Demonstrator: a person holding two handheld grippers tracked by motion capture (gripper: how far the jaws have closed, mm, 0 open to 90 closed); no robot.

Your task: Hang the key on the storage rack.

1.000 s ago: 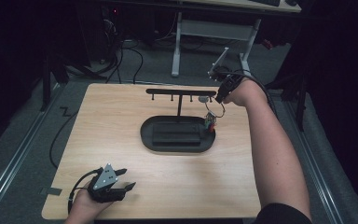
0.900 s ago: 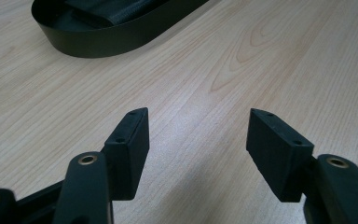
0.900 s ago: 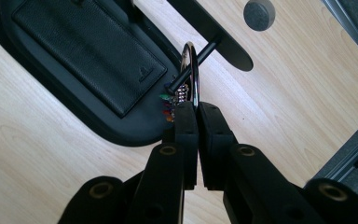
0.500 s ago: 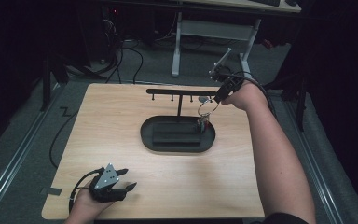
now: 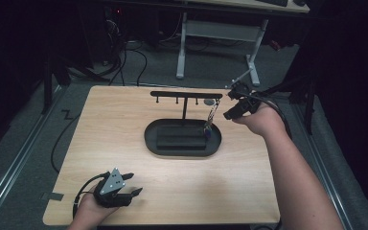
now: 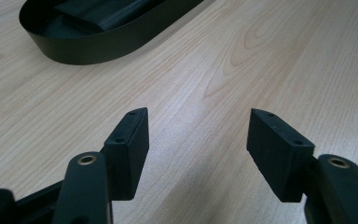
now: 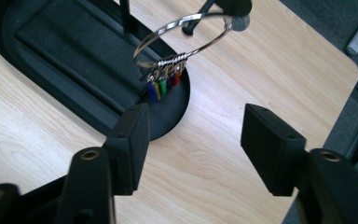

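Note:
A silver key ring (image 7: 182, 39) with several coloured tags (image 7: 161, 86) hangs from the rightmost hook of the black T-shaped stand (image 5: 186, 94). The tags dangle over the right end of the stand's oval tray (image 5: 182, 139). My right gripper (image 5: 228, 104) hovers just right of the ring (image 5: 212, 112), open, nothing between its jaws (image 7: 196, 122). At the table's front left my left gripper (image 5: 133, 185) rests open on the wood, pointing toward the tray (image 6: 98, 46), its jaws (image 6: 198, 128) empty.
The stand's crossbar carries other small bare hooks (image 5: 177, 100). A dark rectangular pad (image 5: 182, 136) lies inside the tray. Bare light wood (image 5: 211, 187) lies between the tray and the front edge. Beyond the table are a grey floor, cables and a white desk frame (image 5: 220, 33).
The right gripper carried the key ring up and left to the bar's right end, then opened and drew back slightly; the ring now hangs free. The left gripper has not moved.

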